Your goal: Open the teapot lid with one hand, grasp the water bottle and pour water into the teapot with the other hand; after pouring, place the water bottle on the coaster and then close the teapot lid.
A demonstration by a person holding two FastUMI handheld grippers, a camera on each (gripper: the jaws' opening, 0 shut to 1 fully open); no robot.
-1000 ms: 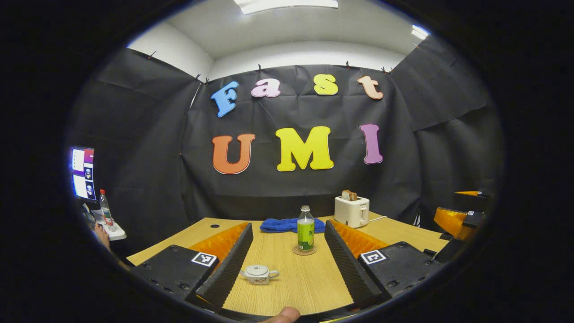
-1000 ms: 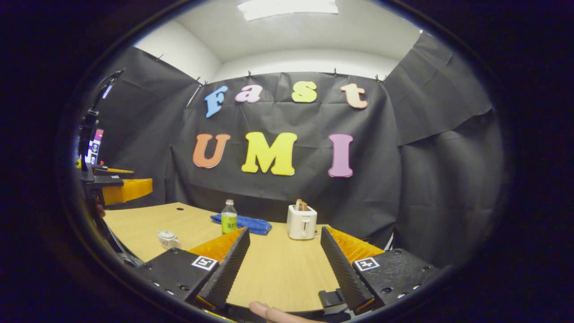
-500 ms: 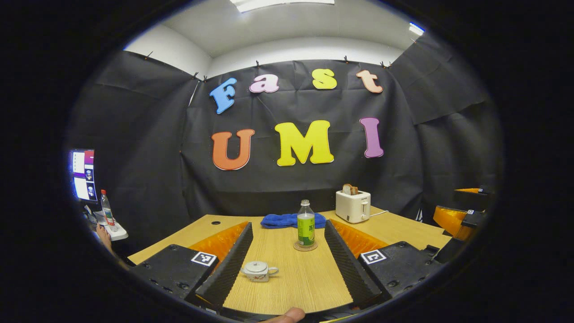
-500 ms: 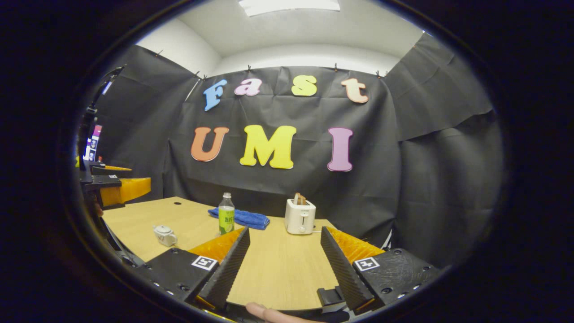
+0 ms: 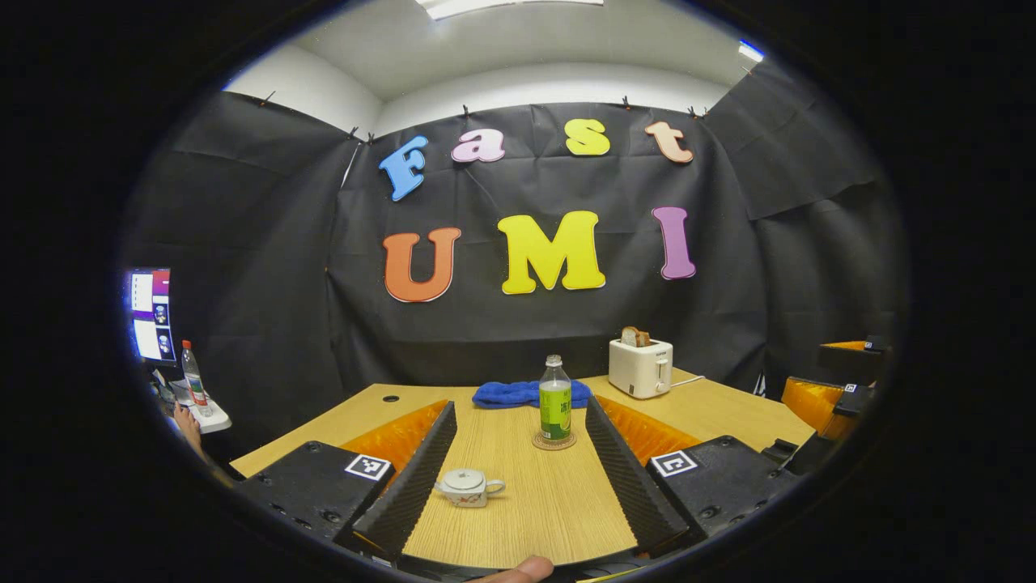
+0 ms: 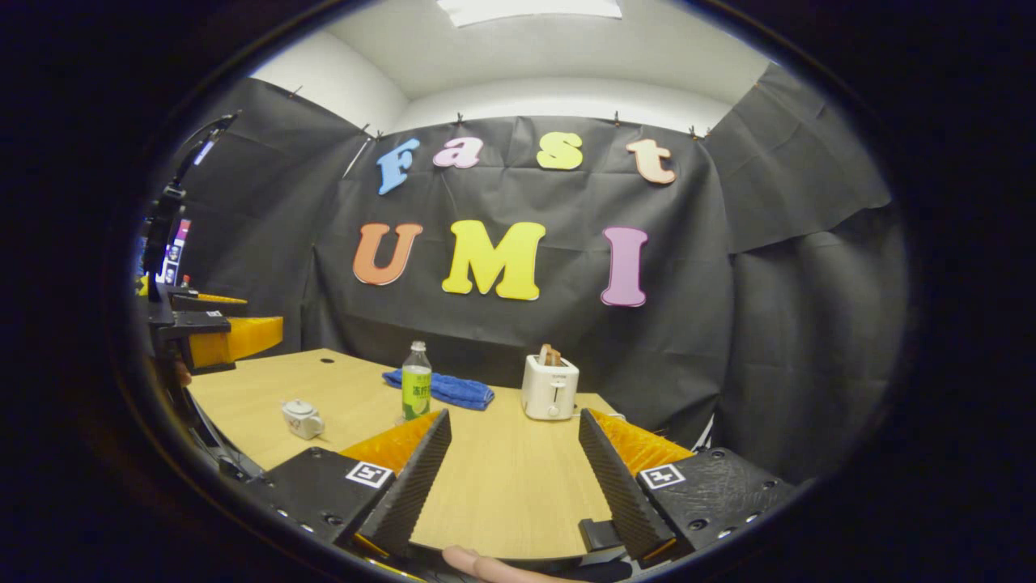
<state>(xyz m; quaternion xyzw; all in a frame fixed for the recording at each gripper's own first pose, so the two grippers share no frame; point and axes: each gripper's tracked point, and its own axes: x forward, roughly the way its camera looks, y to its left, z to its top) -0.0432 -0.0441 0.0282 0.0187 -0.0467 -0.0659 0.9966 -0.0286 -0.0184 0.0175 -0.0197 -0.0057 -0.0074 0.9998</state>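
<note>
Across the booth, table [image 5: 502, 518]: a light wooden top is spreading under both grippers, its near edge cut off at the bottom of the left gripper view and its far corners running out of sight behind the fingers.
Left gripper [image 5: 516, 474]: its fingers are standing wide apart over the table, gripping nothing and touching nothing; the teapot is sitting just inside the left finger and the bottle is showing between the two tips.
Right gripper [image 6: 513, 482]: fingers are spread wide here too, with bare table between them and nothing clamped; it is also peeking in at the right edge of the left gripper view, partly cut off.
Toaster [image 6: 549, 388]: it is standing at the back of the table, right of the cloth, with something in its slots that is too small to make out.
Blue cloth [image 5: 508, 394]: it is lying crumpled behind the bottle, its middle hidden by the bottle.
Water bottle [image 5: 555, 400]: it is standing upright on the coaster, mid-table, well apart from both grippers.
Coaster [image 5: 554, 442]: a round rim is just showing around the bottle's base.
Teapot [image 5: 469, 488]: it is sitting low and near on the table, lid on, spout side partly hidden by the left finger.
Fingertip [image 5: 522, 570]: a person's fingertip is poking in at the bottom edge, mostly cut off.
</note>
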